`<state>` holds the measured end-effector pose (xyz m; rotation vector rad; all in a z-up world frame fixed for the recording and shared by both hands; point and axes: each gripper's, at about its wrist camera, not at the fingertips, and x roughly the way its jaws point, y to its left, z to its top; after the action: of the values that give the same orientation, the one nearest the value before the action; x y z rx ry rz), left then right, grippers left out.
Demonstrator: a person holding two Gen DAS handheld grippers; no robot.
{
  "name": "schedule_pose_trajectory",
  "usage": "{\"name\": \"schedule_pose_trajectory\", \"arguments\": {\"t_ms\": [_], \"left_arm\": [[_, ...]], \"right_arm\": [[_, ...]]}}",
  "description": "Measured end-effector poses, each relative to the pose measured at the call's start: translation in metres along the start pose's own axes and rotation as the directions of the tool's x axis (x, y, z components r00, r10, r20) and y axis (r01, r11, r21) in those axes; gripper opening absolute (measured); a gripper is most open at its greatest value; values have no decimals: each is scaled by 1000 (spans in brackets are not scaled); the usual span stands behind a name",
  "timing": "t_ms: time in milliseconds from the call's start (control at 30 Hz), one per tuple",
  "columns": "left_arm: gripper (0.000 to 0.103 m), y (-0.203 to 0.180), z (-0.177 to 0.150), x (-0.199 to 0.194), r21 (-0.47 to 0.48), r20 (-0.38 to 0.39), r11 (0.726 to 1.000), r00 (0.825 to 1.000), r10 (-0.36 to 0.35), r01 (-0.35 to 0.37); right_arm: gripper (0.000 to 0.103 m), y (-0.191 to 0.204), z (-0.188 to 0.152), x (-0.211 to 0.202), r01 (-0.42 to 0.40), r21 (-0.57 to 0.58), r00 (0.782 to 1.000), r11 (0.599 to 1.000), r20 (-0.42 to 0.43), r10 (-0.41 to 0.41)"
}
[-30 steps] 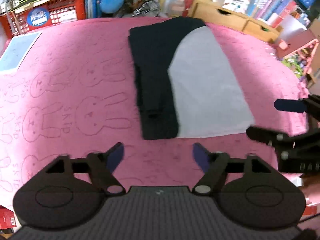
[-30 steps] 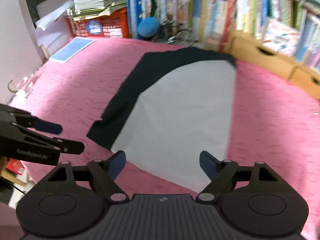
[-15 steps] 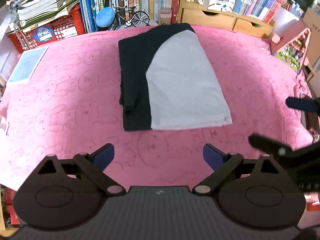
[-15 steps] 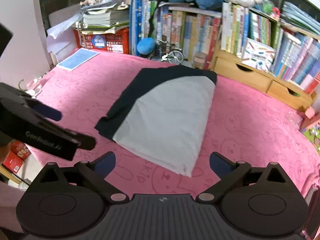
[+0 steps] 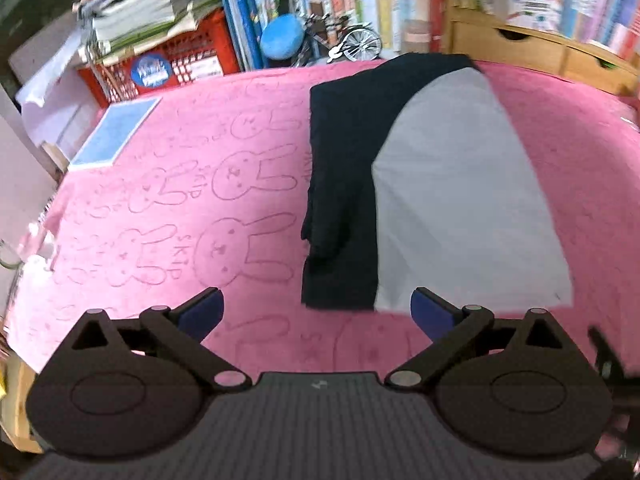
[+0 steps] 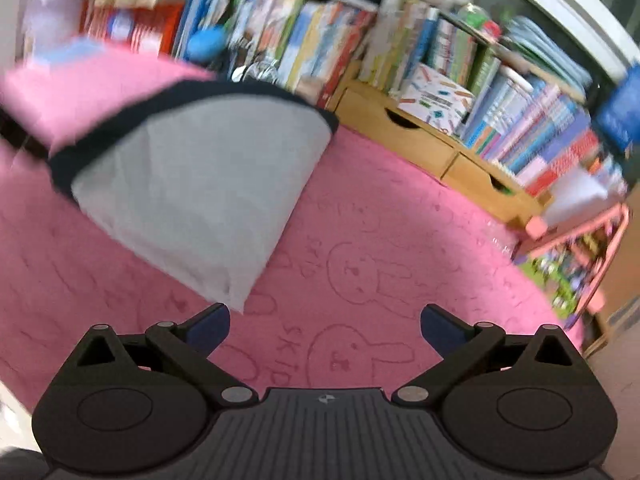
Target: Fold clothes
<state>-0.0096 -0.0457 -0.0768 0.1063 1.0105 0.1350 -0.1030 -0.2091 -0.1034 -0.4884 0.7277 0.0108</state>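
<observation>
one folded black and grey shirt (image 5: 432, 200) near back edge of pink bunny blanket (image 5: 200, 208) | left tongs (image 5: 316, 308) apart, empty | right tongs (image 6: 324, 322) apart, empty

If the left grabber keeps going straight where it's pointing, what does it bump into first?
Probably the near edge of the folded shirt. The left gripper is open, with only pink bunny blanket just ahead before the shirt; depth is hard to judge.

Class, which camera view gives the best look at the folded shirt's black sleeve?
The left wrist view: the black sleeve lies sharp and whole along the shirt's left side. In the right wrist view it shows only as a thin, blurred dark edge.
</observation>
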Motion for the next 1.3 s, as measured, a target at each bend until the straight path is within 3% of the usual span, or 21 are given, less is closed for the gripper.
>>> {"name": "schedule_pose_trajectory", "arguments": {"t_ms": [167, 233, 367, 467, 600, 667, 867, 967, 1033, 1067, 1133, 1300], "left_arm": [[97, -3, -1, 48, 31, -36, 995, 994, 99, -98], [98, 0, -6, 59, 35, -54, 995, 994, 93, -91], [101, 13, -10, 66, -9, -71, 999, 997, 43, -44], [103, 21, -8, 72, -37, -92, 999, 996, 6, -9], [103, 25, -8, 75, -34, -94, 999, 995, -26, 23], [103, 27, -7, 77, -42, -101, 998, 994, -44, 40], [103, 31, -4, 80, -29, -114, 996, 990, -88, 85], [103, 31, -3, 81, 1, -111, 995, 989, -101, 102], [103, 33, -4, 83, -6, -114, 992, 985, -127, 127], [103, 34, -4, 84, -10, -116, 990, 983, -140, 140], [103, 36, -5, 84, -18, -111, 988, 982, -152, 151], [103, 38, -6, 85, -26, -104, 986, 980, -167, 165]], "right_arm": [[103, 44, 3, 15, 11, -143, 993, 990, 117, 5], [103, 64, 6, 25, 20, -210, 989, 977, 149, 11], [103, 93, 7, 45, 124, -308, 975, 943, 215, -58], [103, 81, 1, 51, 185, -290, 966, 939, 227, -120], [103, 44, -18, 51, 175, -219, 977, 960, 161, -141], [103, 43, -23, 45, 211, -236, 970, 949, 173, -172], [103, 85, -9, 24, 134, -352, 938, 926, 348, -3], [103, 87, 2, 47, 170, -374, 949, 912, 311, -50], [103, 63, 4, 60, 187, -306, 965, 933, 237, -115], [103, 45, 0, 64, 173, -259, 973, 950, 195, -124], [102, 16, -7, 60, 71, -169, 989, 983, 142, -47], [103, 36, -10, 42, 169, -242, 971, 955, 208, -119]]}}
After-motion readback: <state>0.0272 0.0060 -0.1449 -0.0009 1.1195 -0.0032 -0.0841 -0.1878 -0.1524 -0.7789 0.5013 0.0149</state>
